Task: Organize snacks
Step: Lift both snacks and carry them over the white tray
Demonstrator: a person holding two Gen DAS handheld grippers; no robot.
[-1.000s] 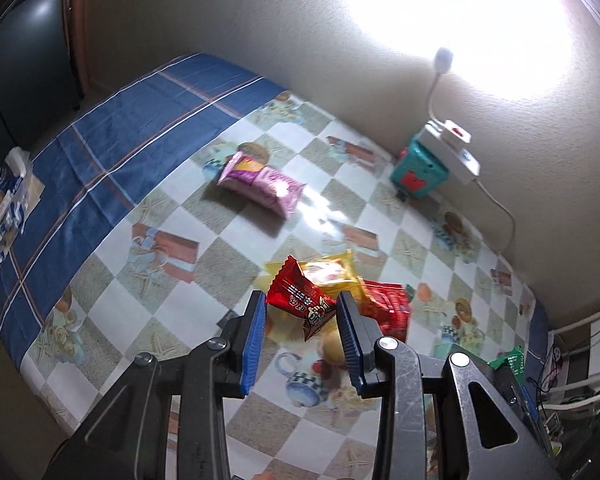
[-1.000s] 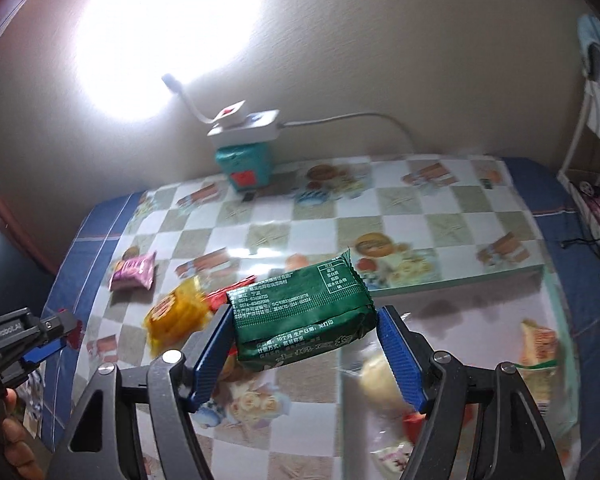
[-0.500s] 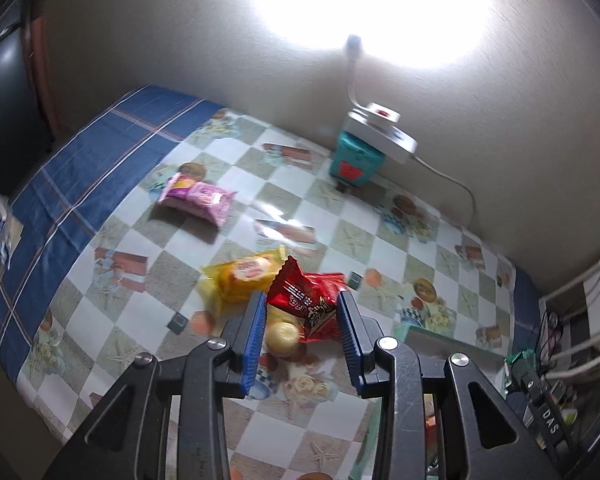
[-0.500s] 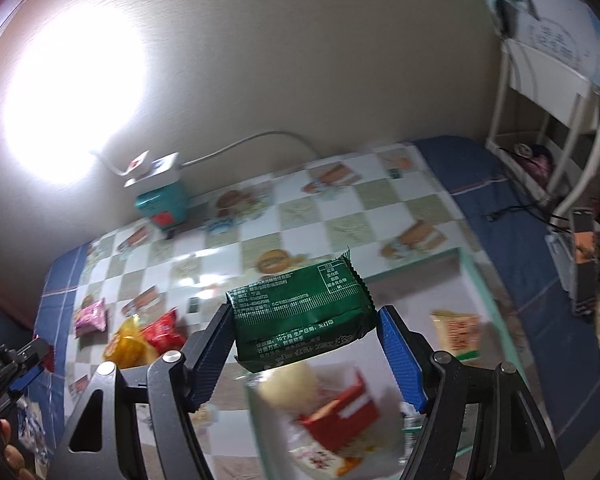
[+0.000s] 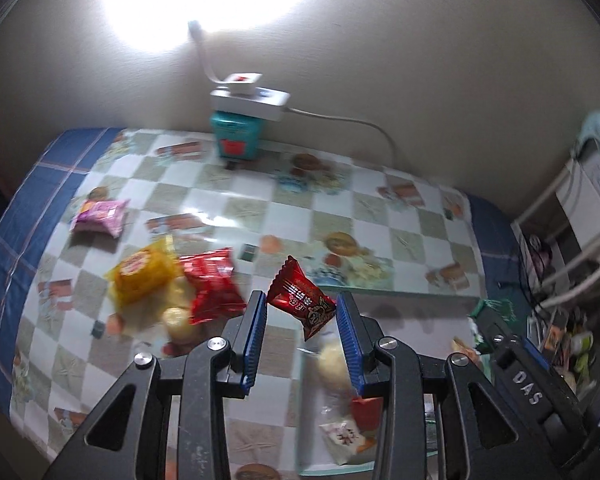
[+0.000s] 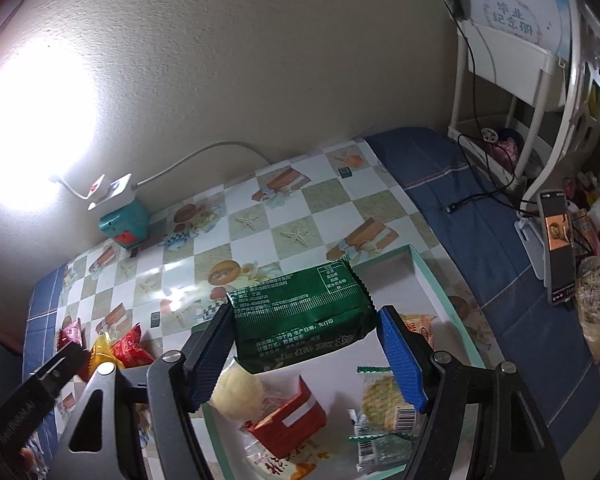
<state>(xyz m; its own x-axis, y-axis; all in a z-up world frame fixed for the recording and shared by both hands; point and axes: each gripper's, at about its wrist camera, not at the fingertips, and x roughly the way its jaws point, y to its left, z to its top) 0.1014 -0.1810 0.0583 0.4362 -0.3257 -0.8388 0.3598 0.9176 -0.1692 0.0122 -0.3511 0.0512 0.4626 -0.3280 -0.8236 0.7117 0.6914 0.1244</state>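
Both loads have come over the tray in the last second. Left tongs pinching the red packet, which a second ago hung over the pile and now hangs above the tray's near-left part, over the bun. Right tongs clamped on the green pack, now above the tray middle; bun, red box and cracker packs already inside. Release looks next for both. Left of the tray on the table: yellow, red, and pink packs still unsorted. So roughly halfway.
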